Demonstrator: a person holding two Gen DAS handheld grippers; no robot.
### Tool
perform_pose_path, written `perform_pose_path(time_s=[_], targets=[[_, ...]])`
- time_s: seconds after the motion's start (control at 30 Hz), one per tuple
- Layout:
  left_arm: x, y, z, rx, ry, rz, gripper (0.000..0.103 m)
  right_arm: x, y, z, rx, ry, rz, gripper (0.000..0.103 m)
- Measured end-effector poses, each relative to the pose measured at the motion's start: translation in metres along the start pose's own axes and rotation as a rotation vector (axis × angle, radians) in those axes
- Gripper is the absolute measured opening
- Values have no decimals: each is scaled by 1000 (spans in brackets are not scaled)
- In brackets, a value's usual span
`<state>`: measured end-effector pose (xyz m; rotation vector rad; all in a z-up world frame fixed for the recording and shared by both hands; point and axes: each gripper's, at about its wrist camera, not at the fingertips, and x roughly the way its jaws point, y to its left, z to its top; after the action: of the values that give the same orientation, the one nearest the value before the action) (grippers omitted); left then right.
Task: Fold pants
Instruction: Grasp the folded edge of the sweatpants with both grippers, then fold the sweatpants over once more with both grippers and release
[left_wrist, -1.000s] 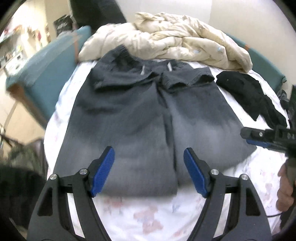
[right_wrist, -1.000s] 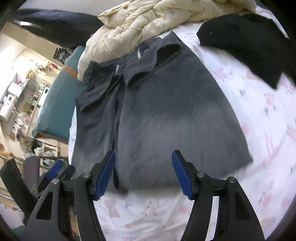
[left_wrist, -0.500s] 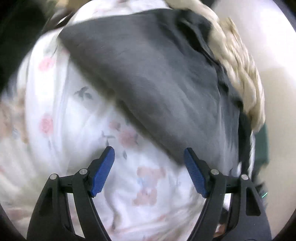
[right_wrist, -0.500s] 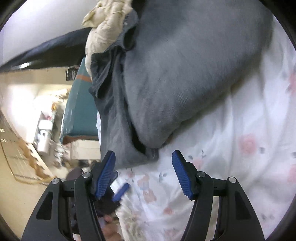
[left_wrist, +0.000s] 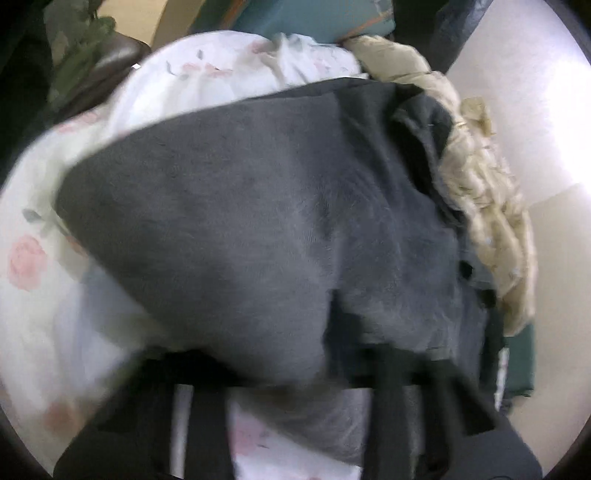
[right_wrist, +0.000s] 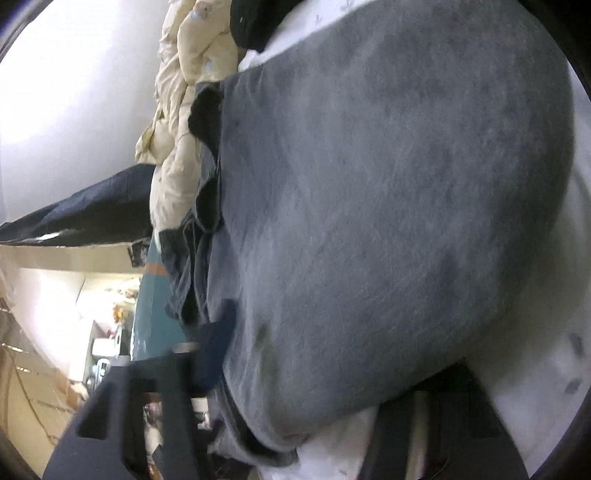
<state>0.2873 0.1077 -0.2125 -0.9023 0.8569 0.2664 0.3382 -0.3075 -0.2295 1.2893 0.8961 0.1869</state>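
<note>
The grey pants (left_wrist: 258, 221) lie spread on the floral bed sheet (left_wrist: 55, 295), with the waistband at the far end against a cream quilt. My left gripper (left_wrist: 284, 343) is low at the near hem. Its jaws are closing, blurred, and bunched grey fabric fills the gap and bulges over them. In the right wrist view the pants (right_wrist: 369, 184) fill most of the picture. My right gripper (right_wrist: 291, 332) straddles the other leg's hem and its jaws are closing. Its blue left pad (right_wrist: 218, 343) touches the fabric's edge, and the other pad is hidden under the cloth.
A crumpled cream quilt (left_wrist: 480, 184) is heaped beyond the waistband. A black garment (right_wrist: 251, 26) lies on the sheet past the pants. A teal bed frame (right_wrist: 147, 314) borders the mattress, with a cluttered room beyond it.
Both grippers have dropped from above the pants down onto the near hems and rolled sideways. Their jaws, wide open before, now have grey fabric between them, and the left pair has narrowed.
</note>
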Motion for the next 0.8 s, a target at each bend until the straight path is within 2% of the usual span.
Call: perform_pose_path(time_s=[0.03,0.13,0.2,0.4,0.53,0.63,0.8], targets=[[-3,0,0,-3,-6,2,11,0,0,1,5,-8,-1,8],[-22,-13,-4,40,-27,-2,7,-21,9,-1,-85,-30,20,5],[-30,-23,-7,60,-25,3,6,-30,25,-9,-166,-35,-6,4],[-66,-33,-23,74,-5,0,5,-60,29,-28,-131,-45,-18,3],[-92,-23,-43,90,11,-2,5,-83,33,-44,-138,-38,-44,3],[-115,-9,-59,99,41,30,5,-115,29,-60,-155,-29,-85,3],[-168,6,-115,221,101,100,5,-178,11,-100,-145,-2,-186,3]])
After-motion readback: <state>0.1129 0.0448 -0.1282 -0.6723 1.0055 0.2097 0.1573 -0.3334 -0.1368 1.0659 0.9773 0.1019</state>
